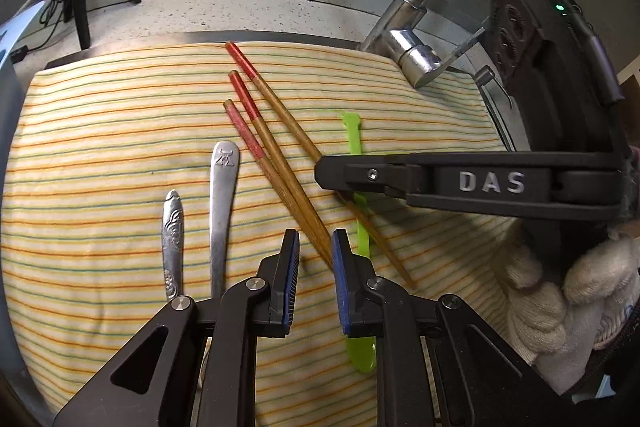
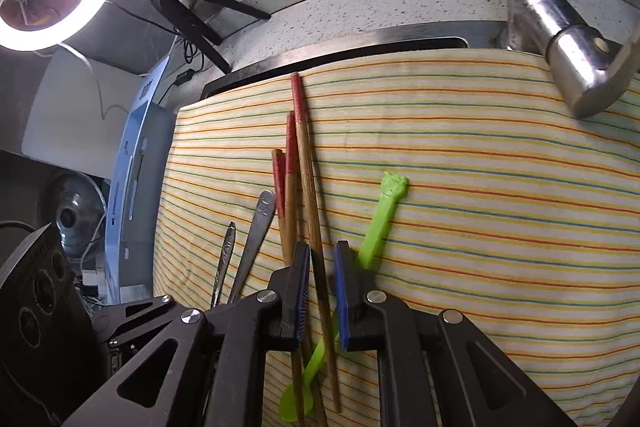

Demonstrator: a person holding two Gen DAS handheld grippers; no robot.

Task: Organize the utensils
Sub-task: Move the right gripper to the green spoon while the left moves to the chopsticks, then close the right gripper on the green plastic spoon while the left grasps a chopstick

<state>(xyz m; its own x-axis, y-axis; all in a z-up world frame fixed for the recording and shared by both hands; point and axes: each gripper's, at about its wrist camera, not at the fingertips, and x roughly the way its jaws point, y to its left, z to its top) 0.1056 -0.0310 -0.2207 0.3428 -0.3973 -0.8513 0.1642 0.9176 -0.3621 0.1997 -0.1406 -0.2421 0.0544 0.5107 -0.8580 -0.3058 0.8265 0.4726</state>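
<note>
Chopsticks, three with red tops, lie slantwise on a striped cloth beside two metal spoon handles and a green plastic spoon. Left gripper: fingers nearly closed, two chopstick tips between them, contact unclear. Right gripper: fingers nearly closed around one chopstick, the green spoon beneath. Faucet behind, on the speckled counter.

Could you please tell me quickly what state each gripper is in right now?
Left gripper: narrowly open, holding nothing.
Right gripper: narrow gap around a chopstick; whether it grips cannot be told.
</note>
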